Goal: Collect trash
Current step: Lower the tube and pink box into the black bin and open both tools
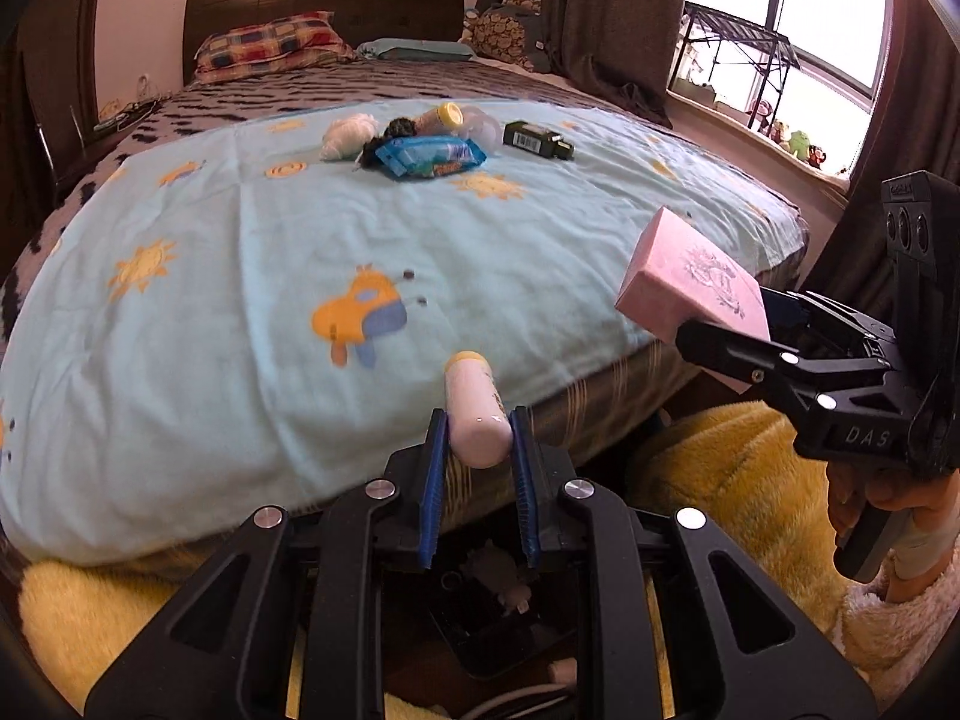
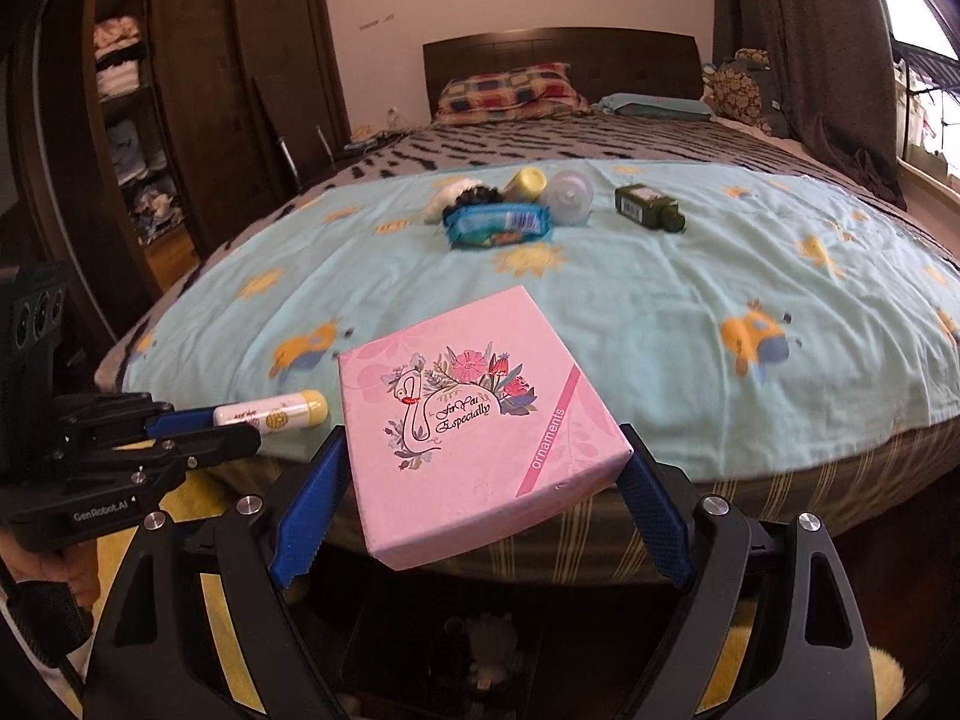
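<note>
My left gripper (image 1: 478,429) is shut on a white tube with a yellow cap (image 1: 474,405), held over the near edge of the bed; the tube also shows in the right wrist view (image 2: 273,412). My right gripper (image 2: 480,468) is shut on a pink box marked "ornaments" (image 2: 474,432), held above the bed's foot; the box also shows in the left wrist view (image 1: 690,276). A pile of trash lies mid-bed: a blue wipes pack (image 1: 429,156), a white wad (image 1: 348,135), a yellow-capped bottle (image 1: 444,118) and a dark green bottle (image 1: 537,140).
The bed carries a light blue sheet (image 1: 240,276) with sun prints. A yellow fluffy rug (image 1: 720,480) lies on the floor below. Pillows (image 1: 270,45) sit at the headboard. A wardrobe (image 2: 132,120) stands left, a window (image 1: 810,30) right.
</note>
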Action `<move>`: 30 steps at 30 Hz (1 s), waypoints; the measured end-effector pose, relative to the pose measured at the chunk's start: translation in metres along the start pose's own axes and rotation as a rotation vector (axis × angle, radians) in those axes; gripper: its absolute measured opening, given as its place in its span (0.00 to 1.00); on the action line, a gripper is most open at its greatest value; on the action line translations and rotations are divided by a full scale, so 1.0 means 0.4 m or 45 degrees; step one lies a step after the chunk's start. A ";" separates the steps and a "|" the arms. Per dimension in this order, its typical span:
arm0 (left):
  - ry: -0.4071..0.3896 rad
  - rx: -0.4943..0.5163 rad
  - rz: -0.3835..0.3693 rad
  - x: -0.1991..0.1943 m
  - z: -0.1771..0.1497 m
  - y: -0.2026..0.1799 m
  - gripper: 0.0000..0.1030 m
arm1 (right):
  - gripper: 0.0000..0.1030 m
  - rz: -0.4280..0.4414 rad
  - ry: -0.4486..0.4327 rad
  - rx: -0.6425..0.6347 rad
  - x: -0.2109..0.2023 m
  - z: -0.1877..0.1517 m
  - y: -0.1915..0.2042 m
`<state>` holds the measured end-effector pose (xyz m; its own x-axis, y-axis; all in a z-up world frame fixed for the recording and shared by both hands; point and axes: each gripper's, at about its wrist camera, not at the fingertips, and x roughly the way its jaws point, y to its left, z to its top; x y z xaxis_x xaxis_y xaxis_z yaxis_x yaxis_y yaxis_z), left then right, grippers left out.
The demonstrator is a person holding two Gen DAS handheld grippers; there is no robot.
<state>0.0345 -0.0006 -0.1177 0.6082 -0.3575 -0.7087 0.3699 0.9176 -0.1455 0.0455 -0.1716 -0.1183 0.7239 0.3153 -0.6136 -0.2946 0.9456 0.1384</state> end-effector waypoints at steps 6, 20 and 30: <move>0.106 -0.036 -0.029 0.020 -0.088 -0.006 0.17 | 0.84 0.014 0.131 0.047 0.019 -0.088 0.014; 0.338 -0.110 -0.042 0.155 -0.212 0.004 0.17 | 0.84 0.006 0.425 0.175 0.136 -0.259 -0.003; 0.467 -0.178 -0.098 0.234 -0.250 0.010 0.17 | 0.84 -0.046 0.542 0.153 0.188 -0.336 0.014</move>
<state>0.0229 -0.0133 -0.2536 0.2821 -0.3638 -0.8877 0.2898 0.9144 -0.2826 0.0145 -0.1535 -0.2683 0.4032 0.2447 -0.8818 -0.1810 0.9659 0.1853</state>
